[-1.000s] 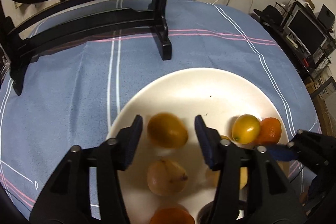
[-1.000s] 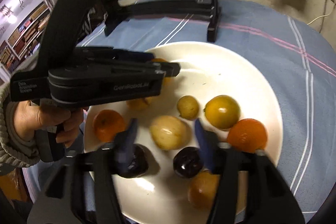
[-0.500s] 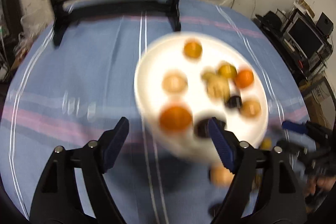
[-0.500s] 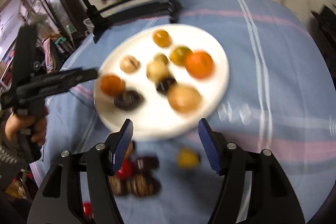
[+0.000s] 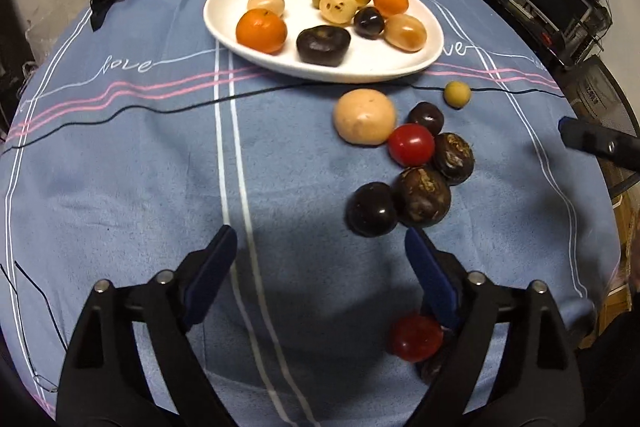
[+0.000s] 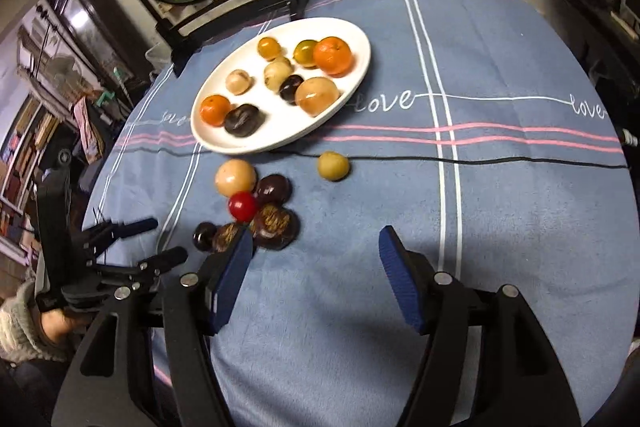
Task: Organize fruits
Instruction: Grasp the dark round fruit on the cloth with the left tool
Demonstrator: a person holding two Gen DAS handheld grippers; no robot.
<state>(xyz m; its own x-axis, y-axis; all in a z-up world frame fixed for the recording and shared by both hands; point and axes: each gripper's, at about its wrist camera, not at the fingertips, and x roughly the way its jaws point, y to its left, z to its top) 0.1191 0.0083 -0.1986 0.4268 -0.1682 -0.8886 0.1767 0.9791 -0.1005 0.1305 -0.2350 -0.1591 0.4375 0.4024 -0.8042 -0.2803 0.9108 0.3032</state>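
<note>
Left wrist view: you'd pulled back off the plate (image 5: 320, 71), left gripper (image 5: 320, 275) fingers spreading wide, empty; right gripper (image 6: 316, 275) half-wide, empty. Loose fruit next, probably.

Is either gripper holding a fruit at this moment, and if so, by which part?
Nothing is held. The left gripper has its jaws opening over bare cloth, and the right gripper stands open and empty; the loose fruit lies on the tablecloth.

The word "love" is stitched in white cursive on the blue striped tablecloth (image 6: 500, 187), repeated on both sides of the white oval plate (image 6: 360, 75).
</note>
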